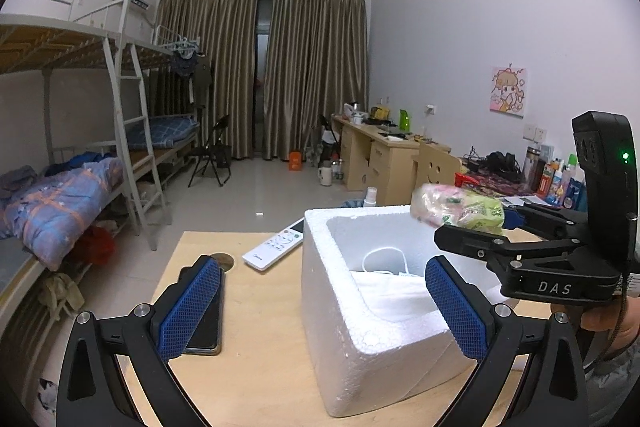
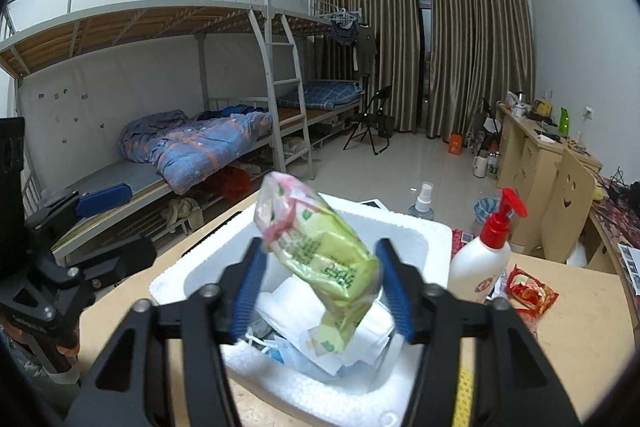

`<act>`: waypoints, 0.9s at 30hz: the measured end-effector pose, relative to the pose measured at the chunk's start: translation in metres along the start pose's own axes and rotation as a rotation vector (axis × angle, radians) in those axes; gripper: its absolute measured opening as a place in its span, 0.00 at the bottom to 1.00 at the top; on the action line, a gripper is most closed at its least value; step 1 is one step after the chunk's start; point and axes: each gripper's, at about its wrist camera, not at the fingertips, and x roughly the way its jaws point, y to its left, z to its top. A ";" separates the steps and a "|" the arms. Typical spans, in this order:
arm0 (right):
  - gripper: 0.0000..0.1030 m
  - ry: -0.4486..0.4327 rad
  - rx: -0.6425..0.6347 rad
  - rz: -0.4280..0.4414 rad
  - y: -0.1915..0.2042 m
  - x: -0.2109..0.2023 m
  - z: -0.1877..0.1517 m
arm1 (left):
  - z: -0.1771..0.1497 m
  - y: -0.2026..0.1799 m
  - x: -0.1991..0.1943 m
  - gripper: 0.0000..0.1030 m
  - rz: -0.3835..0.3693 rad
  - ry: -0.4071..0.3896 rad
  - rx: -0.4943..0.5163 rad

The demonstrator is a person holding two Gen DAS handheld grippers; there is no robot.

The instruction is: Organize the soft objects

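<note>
A white foam box [image 1: 360,343] [image 2: 420,227] stands on the wooden table, with white masks and other soft items [image 1: 392,291] [image 2: 288,303] lying inside. A green and pink tissue packet [image 2: 320,255] [image 1: 460,209] hangs tilted over the box opening, between the blue pads of my right gripper [image 2: 324,283] [image 1: 468,225]. The pads flank it without visibly squeezing, so the jaws read as open. My left gripper [image 1: 324,307] [image 2: 120,227] is open and holds nothing, its fingers spread either side of the box's near left corner.
A white remote [image 1: 276,245] and a dark phone [image 1: 204,323] lie on the table left of the box. Right of it stand a lotion pump bottle [image 2: 480,259] and a red snack packet [image 2: 528,287]. Bunk beds, chairs and desks fill the room behind.
</note>
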 end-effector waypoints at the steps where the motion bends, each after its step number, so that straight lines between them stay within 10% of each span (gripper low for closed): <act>1: 0.66 0.002 -0.001 -0.002 0.000 0.000 -0.001 | -0.001 0.001 0.000 1.00 -0.001 0.000 -0.002; 27: 0.72 -0.078 -0.001 -0.014 0.005 -0.052 -0.009 | -0.007 -0.012 -0.023 1.00 0.027 0.037 -0.089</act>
